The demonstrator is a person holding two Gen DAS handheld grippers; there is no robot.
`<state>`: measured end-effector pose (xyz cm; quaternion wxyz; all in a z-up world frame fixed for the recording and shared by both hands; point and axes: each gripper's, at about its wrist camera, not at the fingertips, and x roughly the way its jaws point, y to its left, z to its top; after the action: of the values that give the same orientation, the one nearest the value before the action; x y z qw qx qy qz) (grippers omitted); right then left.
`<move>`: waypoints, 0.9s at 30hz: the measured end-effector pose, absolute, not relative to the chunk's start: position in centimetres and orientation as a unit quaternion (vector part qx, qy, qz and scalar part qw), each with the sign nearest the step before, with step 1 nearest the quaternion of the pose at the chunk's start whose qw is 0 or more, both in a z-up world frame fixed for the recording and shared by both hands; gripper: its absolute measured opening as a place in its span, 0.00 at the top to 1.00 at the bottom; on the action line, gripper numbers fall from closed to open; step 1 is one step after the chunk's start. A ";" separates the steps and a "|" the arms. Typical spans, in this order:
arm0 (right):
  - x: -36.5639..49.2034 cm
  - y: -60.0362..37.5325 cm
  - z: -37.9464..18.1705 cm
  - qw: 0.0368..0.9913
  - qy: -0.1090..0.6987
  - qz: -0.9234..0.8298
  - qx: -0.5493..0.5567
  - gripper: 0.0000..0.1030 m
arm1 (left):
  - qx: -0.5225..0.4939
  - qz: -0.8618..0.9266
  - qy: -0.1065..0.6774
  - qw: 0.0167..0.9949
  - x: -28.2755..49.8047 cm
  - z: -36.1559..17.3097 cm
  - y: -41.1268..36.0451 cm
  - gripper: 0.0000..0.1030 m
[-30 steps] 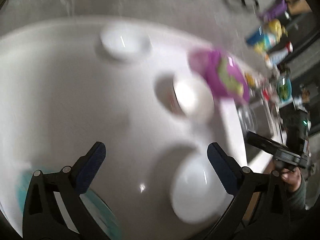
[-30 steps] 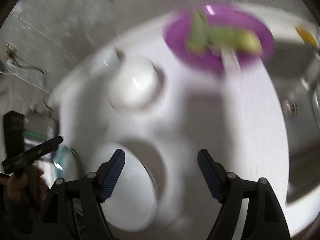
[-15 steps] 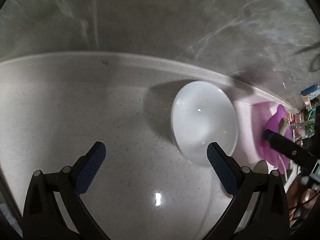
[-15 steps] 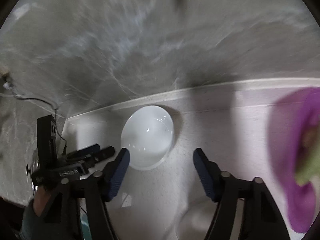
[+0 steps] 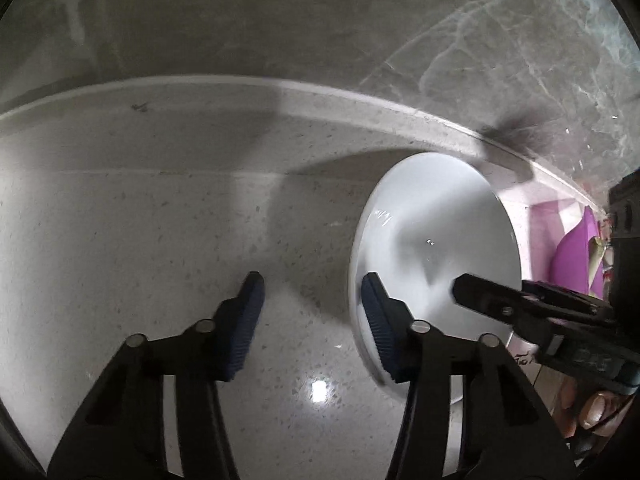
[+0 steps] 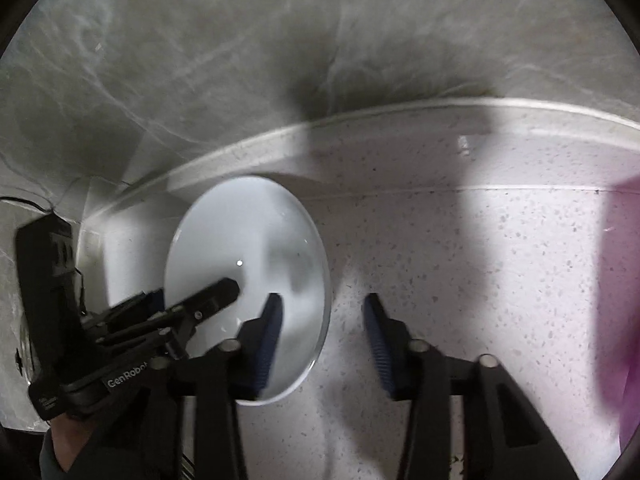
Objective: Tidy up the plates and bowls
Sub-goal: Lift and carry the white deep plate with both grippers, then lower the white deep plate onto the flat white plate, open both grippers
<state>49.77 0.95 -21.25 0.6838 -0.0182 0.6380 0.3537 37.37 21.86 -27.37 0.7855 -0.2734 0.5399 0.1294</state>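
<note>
White bowl [image 5: 436, 248]: on the speckled table [image 5: 140, 240], between my two tools. Left tool [image 5: 312, 312]: spread, nothing held, bowl just off its right finger. Right tool [image 6: 322, 328]: spread, nothing held, its left finger over the bowl's rim. Purple plate [image 6: 624, 320]: far right of it.

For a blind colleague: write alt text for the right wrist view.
A white bowl sits on a speckled counter near a grey marble wall. The right gripper is open, one finger over the bowl's rim, and the left gripper reaches over it too.
</note>
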 end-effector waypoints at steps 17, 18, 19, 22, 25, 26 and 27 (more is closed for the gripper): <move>47.7 0.6 -19.4 0.689 0.625 0.366 -0.040 0.87 | -0.252 0.109 0.541 0.795 36.7 -25.1 18.5 0.89; 47.8 0.7 -19.0 0.690 0.623 0.367 -0.041 0.87 | -0.251 0.109 0.539 0.797 36.8 -24.8 17.8 0.89; 47.7 0.6 -18.6 0.691 0.621 0.368 -0.042 0.87 | -0.251 0.108 0.538 0.798 36.4 -24.4 17.6 0.89; 46.2 -0.6 -16.8 0.694 0.612 0.376 -0.044 0.87 | -0.249 0.104 0.532 0.803 35.2 -22.8 15.8 0.89; 44.9 -2.4 -15.3 0.697 0.606 0.382 -0.041 0.87 | -0.245 0.094 0.527 0.809 33.4 -21.1 13.6 0.89; 44.4 -2.5 -14.9 0.697 0.604 0.383 -0.039 0.87 | -0.242 0.091 0.525 0.810 32.9 -20.7 13.1 0.89; 43.8 -3.1 -14.2 0.698 0.603 0.385 -0.036 0.87 | -0.241 0.088 0.524 0.812 32.2 -20.2 12.3 0.89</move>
<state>43.77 -3.08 -14.22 0.6983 -0.0364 0.6027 0.3845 32.24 12.26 -20.20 0.8123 -0.2405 0.5239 0.0880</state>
